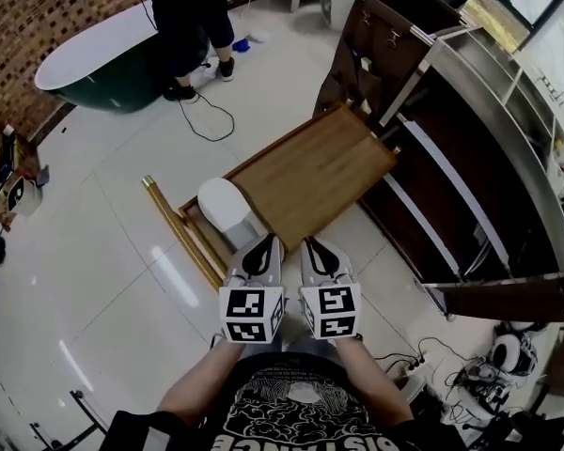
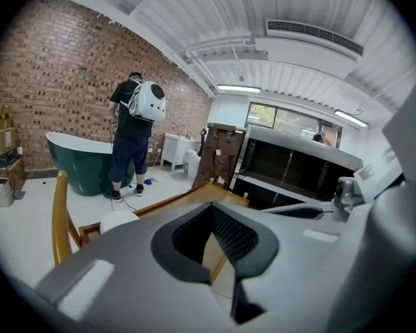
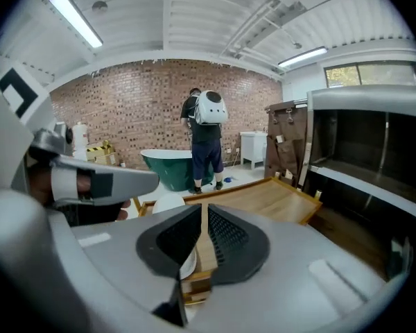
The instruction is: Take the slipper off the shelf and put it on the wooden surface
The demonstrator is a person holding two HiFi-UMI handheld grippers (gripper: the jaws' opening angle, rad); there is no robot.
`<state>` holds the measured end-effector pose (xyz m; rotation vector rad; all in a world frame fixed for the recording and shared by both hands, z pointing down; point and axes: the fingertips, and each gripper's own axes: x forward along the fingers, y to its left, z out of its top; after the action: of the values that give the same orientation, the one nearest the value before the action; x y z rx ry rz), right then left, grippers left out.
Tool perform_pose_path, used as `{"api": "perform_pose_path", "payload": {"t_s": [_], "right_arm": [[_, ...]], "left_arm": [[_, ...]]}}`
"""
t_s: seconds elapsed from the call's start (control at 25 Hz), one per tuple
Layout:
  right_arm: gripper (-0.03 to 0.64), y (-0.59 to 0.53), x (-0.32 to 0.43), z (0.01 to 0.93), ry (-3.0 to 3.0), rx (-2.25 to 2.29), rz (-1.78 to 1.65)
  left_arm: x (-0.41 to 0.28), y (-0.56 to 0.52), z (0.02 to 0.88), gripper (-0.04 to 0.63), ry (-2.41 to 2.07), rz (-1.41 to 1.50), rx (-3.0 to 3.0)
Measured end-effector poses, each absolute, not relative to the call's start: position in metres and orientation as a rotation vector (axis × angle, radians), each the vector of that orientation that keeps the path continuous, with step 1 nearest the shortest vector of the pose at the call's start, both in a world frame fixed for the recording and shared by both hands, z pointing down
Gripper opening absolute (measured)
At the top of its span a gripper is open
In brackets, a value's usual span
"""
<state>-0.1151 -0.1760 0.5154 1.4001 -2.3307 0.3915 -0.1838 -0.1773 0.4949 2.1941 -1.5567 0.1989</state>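
The slipper, or what I take for it, is a white rounded thing at the 7 o'clock end of the board, tucked against the wooden rail there and well apart from the shelf at 3 o'clock. It looks off the shelf already and set down. Whether it rests fully on the wood or partly over the end I cannot tell.

Just below it, at 6 o'clock, the left gripper and right gripper hang side by side, almost touching each other. The left jaws meet at their tips. The right jaws stand a slit apart. Neither has anything between its pads, only board and slipper seen beyond.

What could go wrong: the slipper sits at the very end of the board, so a brush from either gripper could push it over the rail onto the floor. The two grippers are close enough to knock together. Floor cables at 5 o'clock lie near the feet – a snag if the person steps that way.

Count: one slipper, one board, one shelf with no footwear visible on it, two grippers, one bystander at 11 o'clock, one tub beside that bystander.
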Motion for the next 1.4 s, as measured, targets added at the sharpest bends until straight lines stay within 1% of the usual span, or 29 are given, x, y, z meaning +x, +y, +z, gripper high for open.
{"api": "perform_pose_path", "payload": {"t_s": [0.2,0.4,0.52,0.92,1.12,1.4], "right_arm": [[0.023,-0.165,-0.069,0.487,-2.314,1.57,0.382],[0.012,-0.136,-0.011,0.471,-2.244,1.781,0.398],[0.0,-0.107,0.022,0.462,-2.186,1.912,0.4],[0.0,-0.002,0.103,0.424,-1.989,2.255,0.349],[0.0,0.049,0.125,0.409,-1.894,2.374,0.323],[0.0,0.109,0.139,0.401,-1.799,2.476,0.304]], "left_arm": [[-0.142,-0.174,0.49,0.006,-1.458,0.213,2.282],[-0.082,-0.153,0.484,0.006,-1.32,0.275,2.417],[-0.043,-0.129,0.478,0.006,-1.217,0.313,2.495],[0.053,-0.034,0.44,0.006,-0.881,0.333,2.735],[0.081,0.016,0.427,0.006,-0.739,0.321,2.818],[0.098,0.076,0.422,0.006,-0.595,0.34,2.873]]}}
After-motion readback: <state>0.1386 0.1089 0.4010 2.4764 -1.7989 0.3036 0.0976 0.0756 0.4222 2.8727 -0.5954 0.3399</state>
